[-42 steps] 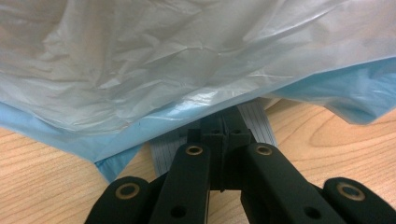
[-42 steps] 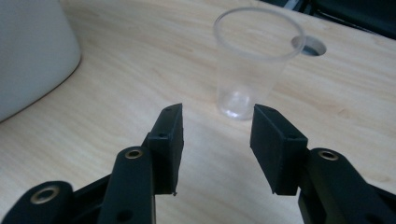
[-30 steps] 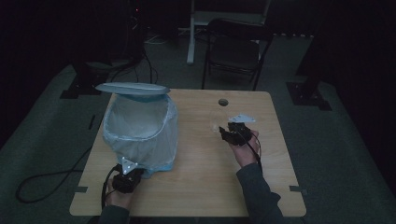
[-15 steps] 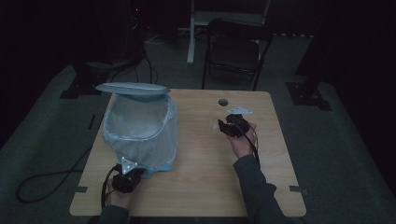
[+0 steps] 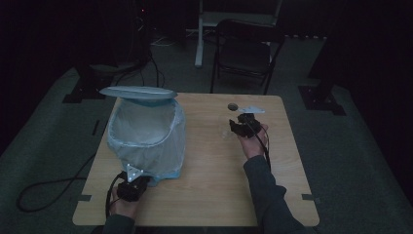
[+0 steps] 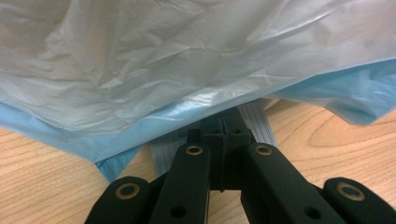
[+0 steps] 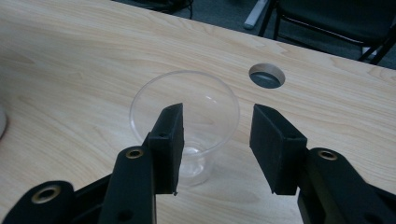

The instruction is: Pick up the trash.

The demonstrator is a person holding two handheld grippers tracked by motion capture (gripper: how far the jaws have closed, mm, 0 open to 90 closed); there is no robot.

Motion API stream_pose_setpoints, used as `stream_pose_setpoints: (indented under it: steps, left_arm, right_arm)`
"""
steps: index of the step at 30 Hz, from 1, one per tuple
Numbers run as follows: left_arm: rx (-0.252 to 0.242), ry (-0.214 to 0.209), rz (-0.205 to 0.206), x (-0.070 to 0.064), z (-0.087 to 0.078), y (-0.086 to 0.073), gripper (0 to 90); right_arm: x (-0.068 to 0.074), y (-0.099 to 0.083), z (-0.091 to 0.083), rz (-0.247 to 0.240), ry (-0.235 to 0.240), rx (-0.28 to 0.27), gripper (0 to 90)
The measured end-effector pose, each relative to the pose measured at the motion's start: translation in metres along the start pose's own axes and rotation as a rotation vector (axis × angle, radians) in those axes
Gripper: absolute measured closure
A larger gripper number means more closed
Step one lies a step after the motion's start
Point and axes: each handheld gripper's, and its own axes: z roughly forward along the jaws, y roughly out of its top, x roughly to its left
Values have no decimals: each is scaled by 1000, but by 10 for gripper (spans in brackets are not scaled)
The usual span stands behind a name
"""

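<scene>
A clear plastic cup (image 7: 187,116) stands on the wooden table (image 7: 70,56), faint in the high view as the cup (image 5: 226,132). My right gripper (image 7: 217,121) is open just above it, the left finger (image 7: 169,140) over the cup's rim and the right finger beside it. From above, the right gripper (image 5: 239,127) is at the table's right middle. A pedal bin (image 5: 146,134) lined with a pale plastic bag (image 6: 163,60) has its lid (image 5: 138,92) raised. My left gripper (image 6: 223,133) is shut, its tips on the ribbed grey pedal (image 6: 256,122) under the bag's edge, near the table's front left (image 5: 131,186).
A round cable hole (image 7: 266,76) lies in the table just beyond the cup. A dark chair (image 5: 246,51) stands behind the table's far edge. A cable (image 5: 44,190) trails off the left side onto the floor.
My right gripper has moved a little forward and left, toward the cup. The left gripper and the bin's raised lid have stayed put.
</scene>
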Motion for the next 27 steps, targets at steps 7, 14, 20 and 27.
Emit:
stream_pose_setpoints:
  steps: [7,14,20,27]
  left_arm:
    - [0,-2,0,0,0,0,900]
    - [-1,-2,-3,0,0,0,900]
    - [0,-2,-3,0,0,0,900]
    - [0,-2,-3,0,0,0,900]
  right_arm:
    - [-3,1,10,1,6,28,544]
    - [-10,-16,7,35,51,49,553]
    - [-14,-34,0,31,91,64,782]
    - [-10,-45,-2,-27,89,86,867]
